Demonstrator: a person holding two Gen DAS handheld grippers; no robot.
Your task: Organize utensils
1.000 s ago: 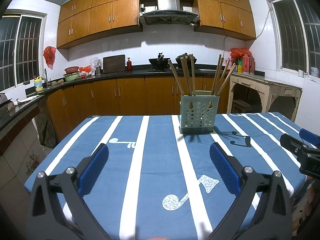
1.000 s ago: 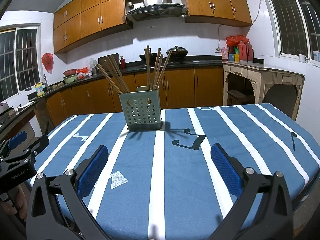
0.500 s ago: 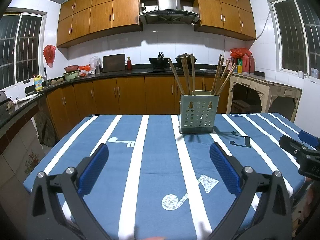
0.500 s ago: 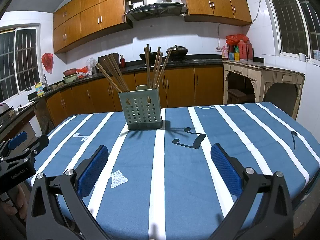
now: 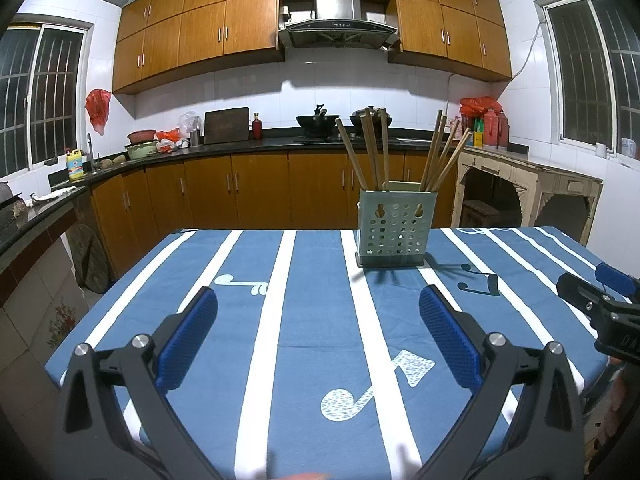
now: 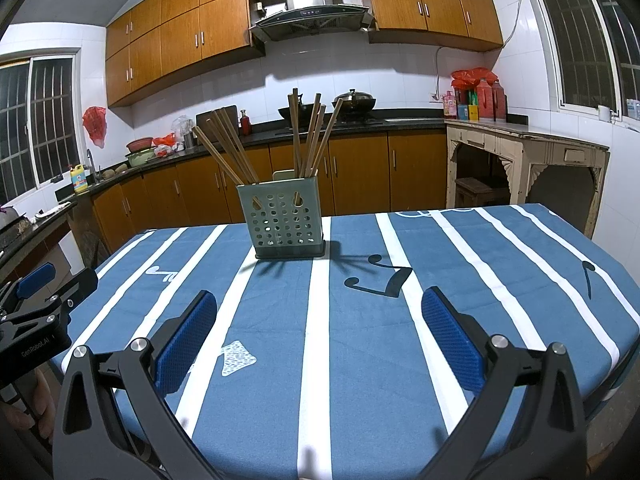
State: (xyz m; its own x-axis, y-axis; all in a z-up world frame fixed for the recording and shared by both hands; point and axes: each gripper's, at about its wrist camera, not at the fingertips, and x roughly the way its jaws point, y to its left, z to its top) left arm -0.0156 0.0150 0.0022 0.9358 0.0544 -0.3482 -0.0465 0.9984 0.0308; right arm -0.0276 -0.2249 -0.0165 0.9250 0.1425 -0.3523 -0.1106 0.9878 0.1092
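A pale green perforated utensil holder (image 5: 394, 230) stands upright on the blue striped tablecloth (image 5: 312, 320), and it also shows in the right wrist view (image 6: 282, 220). Several wooden chopsticks (image 5: 370, 152) stand in two bunches inside it, seen again in the right wrist view (image 6: 308, 136). My left gripper (image 5: 318, 314) is open and empty, above the near part of the table. My right gripper (image 6: 320, 312) is open and empty too, well short of the holder. Each gripper shows at the edge of the other's view.
The table's near edge lies just below both grippers. Kitchen counters (image 5: 240, 148) with a stove, pots and bottles run along the far wall. A worn cream side table (image 6: 532, 152) stands at the right. Windows (image 6: 592, 36) flank the room.
Both grippers have drifted back slightly from the holder. Nothing was picked up or released, and both stay open.
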